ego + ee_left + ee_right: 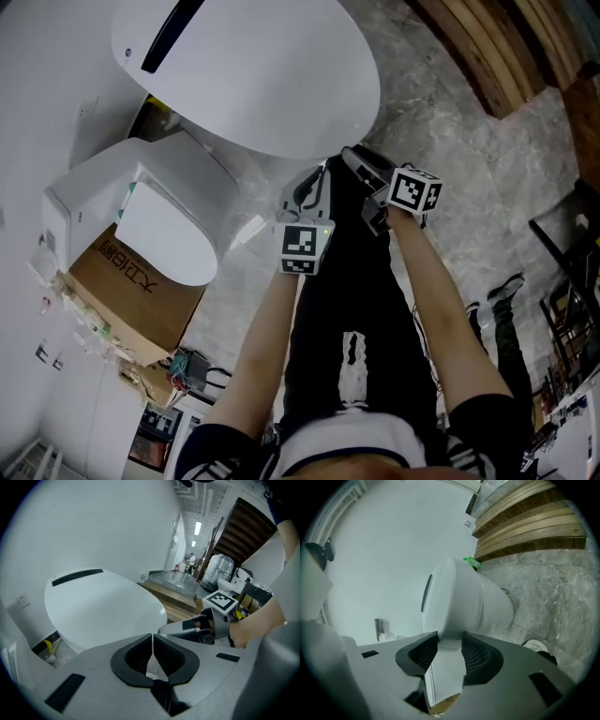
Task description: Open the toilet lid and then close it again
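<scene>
Seen from above, a second white toilet (164,220) sits at nine o'clock on a brown cardboard box (141,300) printed with red characters. A tangle of coloured wires (187,368) lies at seven o'clock, just below the box. Grey marbled floor tiles (459,169) spread toward two o'clock, ending at dark wooden steps (502,52) at one o'clock. A black metal frame (567,272) stands at three o'clock, with a black shoe (504,289) beside it. Far down a lit corridor stands a person (191,562).
</scene>
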Demonstrator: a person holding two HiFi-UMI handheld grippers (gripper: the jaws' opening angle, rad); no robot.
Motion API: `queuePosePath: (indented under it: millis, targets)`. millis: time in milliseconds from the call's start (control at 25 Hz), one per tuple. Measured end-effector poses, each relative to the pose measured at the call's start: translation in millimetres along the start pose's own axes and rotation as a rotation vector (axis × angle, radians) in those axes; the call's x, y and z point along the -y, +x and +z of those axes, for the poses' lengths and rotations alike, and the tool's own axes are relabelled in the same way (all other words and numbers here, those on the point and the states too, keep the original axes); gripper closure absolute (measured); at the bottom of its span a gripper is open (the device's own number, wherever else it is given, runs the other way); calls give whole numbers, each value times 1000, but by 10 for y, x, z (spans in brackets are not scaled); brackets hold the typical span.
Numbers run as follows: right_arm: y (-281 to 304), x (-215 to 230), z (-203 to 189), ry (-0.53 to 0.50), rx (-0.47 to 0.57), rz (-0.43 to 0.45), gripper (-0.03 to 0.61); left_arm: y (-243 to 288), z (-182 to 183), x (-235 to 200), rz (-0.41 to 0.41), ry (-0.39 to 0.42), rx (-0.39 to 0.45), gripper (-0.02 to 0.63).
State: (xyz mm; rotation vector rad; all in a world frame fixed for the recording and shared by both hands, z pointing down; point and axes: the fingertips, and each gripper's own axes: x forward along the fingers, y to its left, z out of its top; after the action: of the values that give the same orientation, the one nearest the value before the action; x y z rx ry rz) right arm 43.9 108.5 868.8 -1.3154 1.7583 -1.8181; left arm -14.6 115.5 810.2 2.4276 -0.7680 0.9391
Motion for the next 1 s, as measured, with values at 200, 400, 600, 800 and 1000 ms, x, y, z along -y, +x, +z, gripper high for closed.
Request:
queuePosePath:
  millis: [200,400,600,800,1000]
  targets:
    - [-50,-101,5,3,8,5,428,-10,-226,-13,-14,-59,-72,557]
    - [-103,-200,47,-25,24,13,431,61,-414,-65,-48,-262,-85,495]
    - [-169,-306,54,-30,36,21,434,41,-351,-114,-214,-656,65,471]
    - [-204,-357,69,-45,28,22,437,68,-265,-149,-378,-997,190,414]
    - [-234,-422,80,-44,28,30,442,109,-191,-107,-507,-1244,253,383]
